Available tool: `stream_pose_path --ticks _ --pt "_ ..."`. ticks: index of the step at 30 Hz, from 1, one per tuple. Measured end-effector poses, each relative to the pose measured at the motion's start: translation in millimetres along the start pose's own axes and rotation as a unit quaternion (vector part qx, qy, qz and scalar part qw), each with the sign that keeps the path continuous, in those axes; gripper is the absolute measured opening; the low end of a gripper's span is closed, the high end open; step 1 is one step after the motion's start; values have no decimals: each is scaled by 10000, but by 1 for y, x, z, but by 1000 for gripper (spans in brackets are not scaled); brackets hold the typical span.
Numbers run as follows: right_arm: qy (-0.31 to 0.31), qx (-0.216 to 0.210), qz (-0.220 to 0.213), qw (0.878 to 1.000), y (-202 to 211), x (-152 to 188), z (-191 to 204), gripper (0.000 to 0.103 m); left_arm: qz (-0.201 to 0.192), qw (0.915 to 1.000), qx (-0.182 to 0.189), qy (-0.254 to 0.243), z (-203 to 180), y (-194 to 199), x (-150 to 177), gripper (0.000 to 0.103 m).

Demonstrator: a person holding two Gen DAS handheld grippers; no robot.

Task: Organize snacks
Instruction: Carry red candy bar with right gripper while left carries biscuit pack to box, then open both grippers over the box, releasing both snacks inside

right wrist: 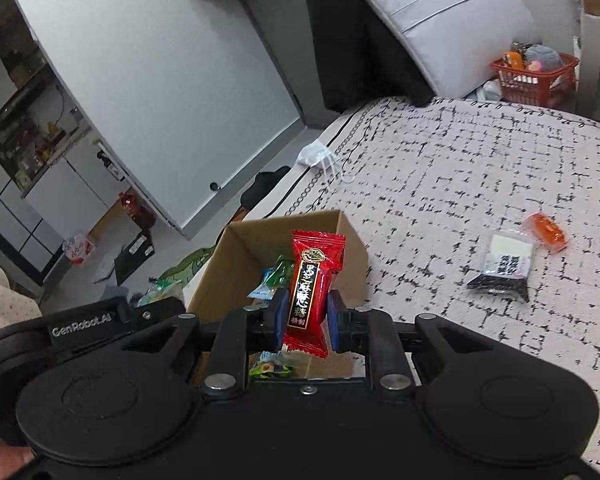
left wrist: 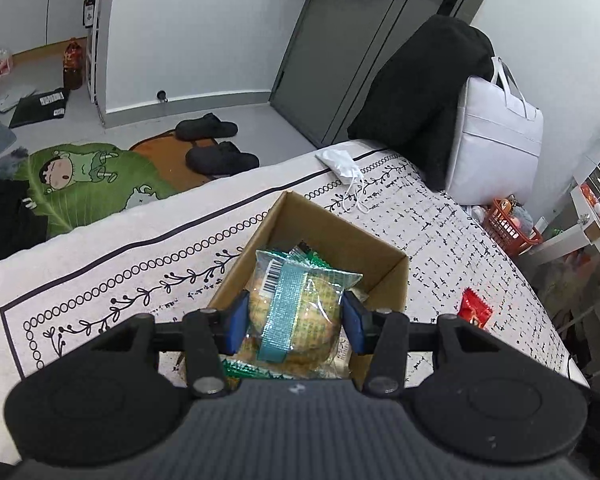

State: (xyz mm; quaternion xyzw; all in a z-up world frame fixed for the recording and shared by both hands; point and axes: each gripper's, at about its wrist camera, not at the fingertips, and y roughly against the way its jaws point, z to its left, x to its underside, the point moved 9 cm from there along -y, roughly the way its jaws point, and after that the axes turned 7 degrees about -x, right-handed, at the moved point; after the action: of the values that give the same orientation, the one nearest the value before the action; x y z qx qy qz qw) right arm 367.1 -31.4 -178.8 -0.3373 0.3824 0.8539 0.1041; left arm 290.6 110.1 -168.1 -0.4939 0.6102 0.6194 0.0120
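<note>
The left gripper [left wrist: 296, 320] clamps a clear cookie pack [left wrist: 296, 300] (teal strip, barcode) above the cardboard box [left wrist: 384, 280] on the patterned bedspread [left wrist: 140, 264]; the right gripper [right wrist: 304, 320], nearly closed, pinches a red candy [right wrist: 312, 288] with gold lettering over that box

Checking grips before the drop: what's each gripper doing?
Left gripper: shut on the biscuit packet.
Right gripper: shut on the red candy.
</note>
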Motion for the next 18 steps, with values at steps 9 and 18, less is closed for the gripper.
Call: stream_pose_path --ticks 9,18 --pt "37 -282 478 9985 -22 17 18 26 142 9998 82 95 10 -16 -4 48" --pt "-207 -157 560 9981 -29 16 5 49 309 9993 147 133 12 -34 -4 48"
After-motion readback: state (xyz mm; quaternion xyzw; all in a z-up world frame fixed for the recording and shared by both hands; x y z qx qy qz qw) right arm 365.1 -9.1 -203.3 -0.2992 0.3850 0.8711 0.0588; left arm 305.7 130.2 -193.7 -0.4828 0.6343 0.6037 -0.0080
